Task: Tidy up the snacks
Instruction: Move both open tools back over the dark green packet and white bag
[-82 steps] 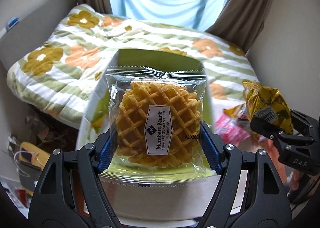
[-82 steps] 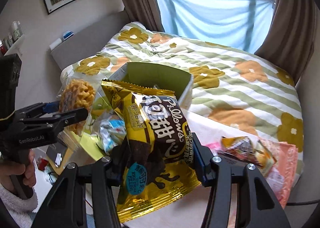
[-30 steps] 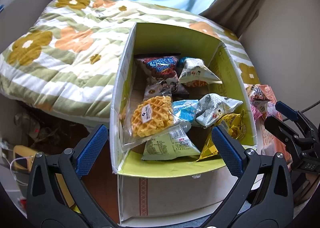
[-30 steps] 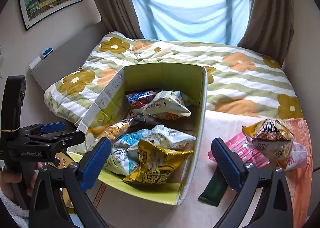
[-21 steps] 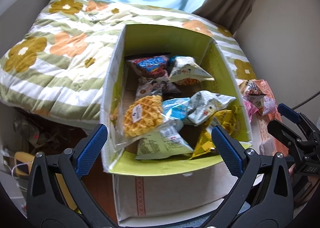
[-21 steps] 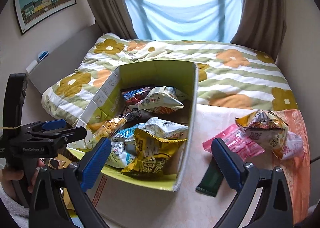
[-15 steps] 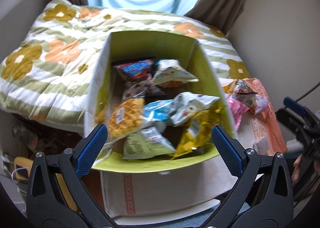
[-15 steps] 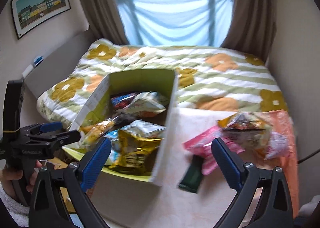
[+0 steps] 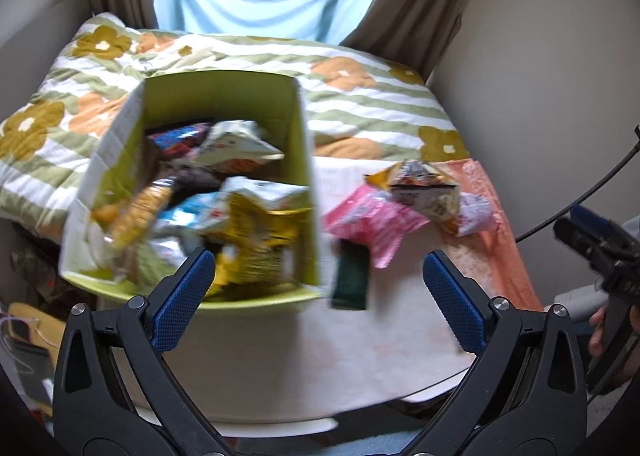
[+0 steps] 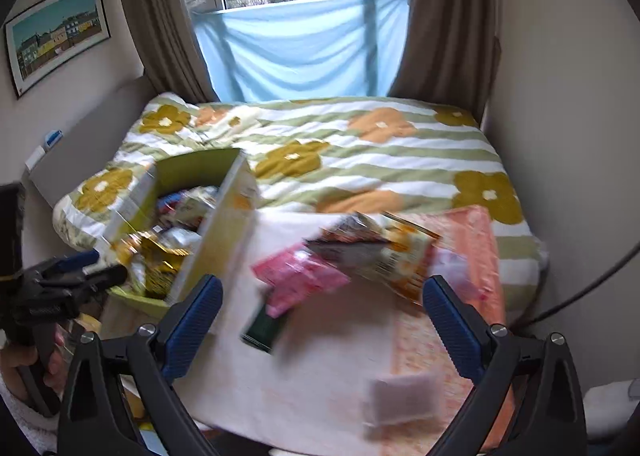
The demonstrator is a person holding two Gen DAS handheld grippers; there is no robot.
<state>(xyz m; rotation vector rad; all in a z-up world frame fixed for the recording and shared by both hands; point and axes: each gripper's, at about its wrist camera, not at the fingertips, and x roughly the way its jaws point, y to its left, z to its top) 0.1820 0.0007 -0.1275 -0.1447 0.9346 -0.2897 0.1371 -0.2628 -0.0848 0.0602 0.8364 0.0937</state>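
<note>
A green cardboard box (image 9: pixel 304 159) (image 10: pixel 224 232) holds several snack packs, among them a waffle pack (image 9: pixel 138 211) and a gold bag (image 9: pixel 264 240). On the table to its right lie a pink pack (image 9: pixel 372 223) (image 10: pixel 300 276), a gold and white bag (image 9: pixel 420 191) (image 10: pixel 384 252) and a dark green pack (image 9: pixel 350 278) (image 10: pixel 264 326). My left gripper (image 9: pixel 318 296) is open and empty, in front of the box's right corner. My right gripper (image 10: pixel 320 316) is open and empty, above the loose packs. Both views are motion-blurred.
The table (image 9: pixel 360 356) has a pale cloth with an orange runner (image 9: pixel 500 240) at its right. A small pale packet (image 10: pixel 400 400) lies near the front edge. A flowered bed (image 10: pixel 360 147) is behind, and a wall with a cable (image 9: pixel 592 191) is on the right.
Both grippers have let go of their snacks, the waffle pack and the gold bag, into the box. Both have since swung right, toward the loose packs on the table.
</note>
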